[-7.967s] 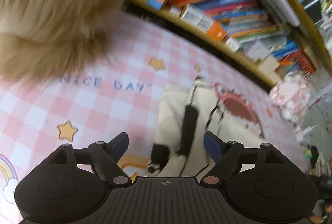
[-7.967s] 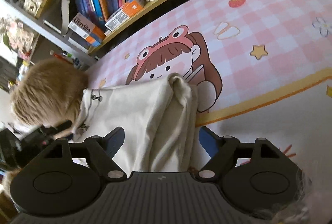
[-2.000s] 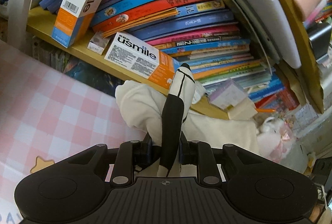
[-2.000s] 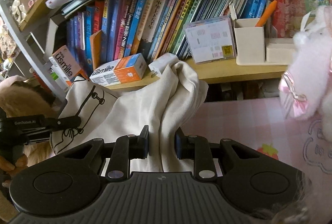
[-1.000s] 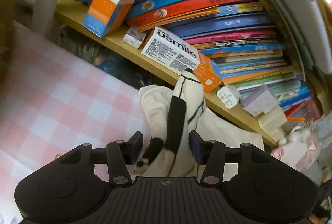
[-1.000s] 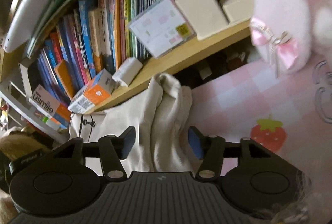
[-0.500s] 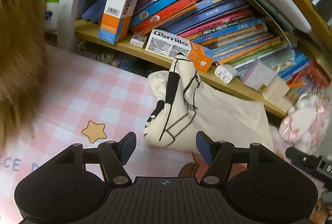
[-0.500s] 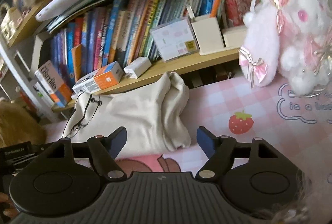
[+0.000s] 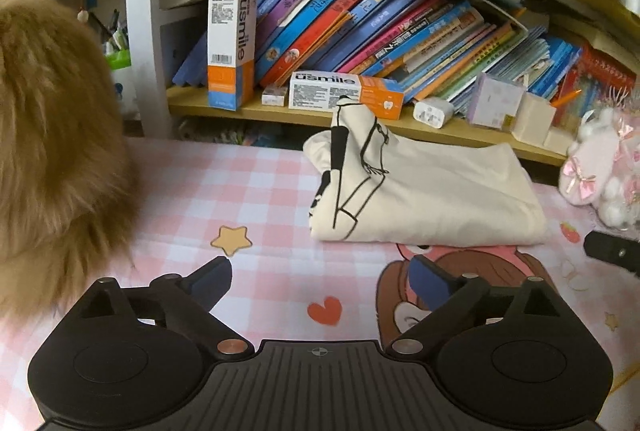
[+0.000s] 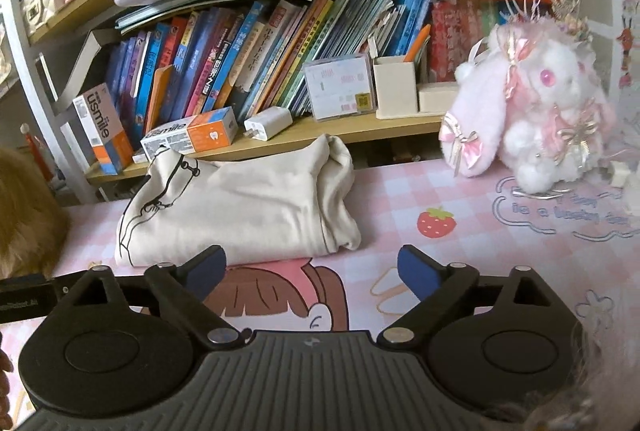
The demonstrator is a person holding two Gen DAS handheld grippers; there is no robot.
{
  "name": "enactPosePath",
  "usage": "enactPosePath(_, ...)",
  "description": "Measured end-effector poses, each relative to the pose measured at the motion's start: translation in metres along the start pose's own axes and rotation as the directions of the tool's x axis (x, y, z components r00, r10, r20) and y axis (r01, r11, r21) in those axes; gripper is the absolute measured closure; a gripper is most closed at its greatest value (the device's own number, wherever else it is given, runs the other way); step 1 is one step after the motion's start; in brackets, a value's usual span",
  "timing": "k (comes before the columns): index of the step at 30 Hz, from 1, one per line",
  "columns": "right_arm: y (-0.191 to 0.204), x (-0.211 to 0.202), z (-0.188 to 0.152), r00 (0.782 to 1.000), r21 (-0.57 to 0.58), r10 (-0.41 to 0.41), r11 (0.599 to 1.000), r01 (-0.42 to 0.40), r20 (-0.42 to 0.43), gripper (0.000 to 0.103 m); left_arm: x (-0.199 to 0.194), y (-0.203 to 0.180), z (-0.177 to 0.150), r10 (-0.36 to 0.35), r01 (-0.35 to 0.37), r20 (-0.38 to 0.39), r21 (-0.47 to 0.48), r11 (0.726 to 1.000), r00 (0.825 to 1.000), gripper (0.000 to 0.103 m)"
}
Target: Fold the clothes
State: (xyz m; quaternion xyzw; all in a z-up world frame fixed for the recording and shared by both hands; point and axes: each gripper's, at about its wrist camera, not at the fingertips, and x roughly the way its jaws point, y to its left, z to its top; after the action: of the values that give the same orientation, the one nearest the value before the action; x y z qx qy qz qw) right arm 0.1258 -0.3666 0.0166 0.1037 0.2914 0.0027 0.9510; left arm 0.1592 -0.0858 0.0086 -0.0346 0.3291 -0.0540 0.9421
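Note:
A cream garment with black line print (image 9: 432, 191) lies folded in a compact bundle on the pink checked mat, against the low bookshelf. It also shows in the right wrist view (image 10: 240, 207). My left gripper (image 9: 320, 277) is open and empty, a short way in front of the bundle. My right gripper (image 10: 312, 267) is open and empty, just in front of the bundle's near edge. The tip of the right gripper shows at the right edge of the left view (image 9: 612, 255).
A wooden shelf (image 9: 280, 111) with books and toothpaste boxes (image 9: 344, 95) runs behind the garment. A pink plush rabbit (image 10: 532, 115) sits at the right. A brown furry toy (image 9: 52, 151) fills the left side. The pink mat (image 9: 260, 199) lies around the bundle.
Both grippers let go of the garment, opened wide and drew back from the shelf. The folded bundle now rests on the mat.

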Motion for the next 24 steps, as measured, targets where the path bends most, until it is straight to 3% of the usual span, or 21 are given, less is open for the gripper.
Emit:
enactPosePath(4, 0.01, -0.011, -0.01, 1.0, -0.028, -0.025, 0.999, 0.026, 0.004, 0.002, -0.011, -0.004, -0.008, -0.008, 0.008, 0.004, 0.028, 1.0, 1.0, 0.003)
enactPosePath(8, 0.018, -0.022, -0.021, 0.999, -0.051, -0.034, 0.998, 0.034, -0.002, 0.0, -0.02, -0.009, -0.017, 0.027, -0.027, 0.001, 0.078, 0.997, 1.0, 0.003)
enactPosePath(24, 0.033, -0.056, -0.049, 0.997, -0.077, -0.072, 0.995, 0.07, -0.029, 0.0, -0.044, -0.003, -0.039, 0.019, -0.018, -0.025, 0.07, 0.997, 1.0, 0.0)
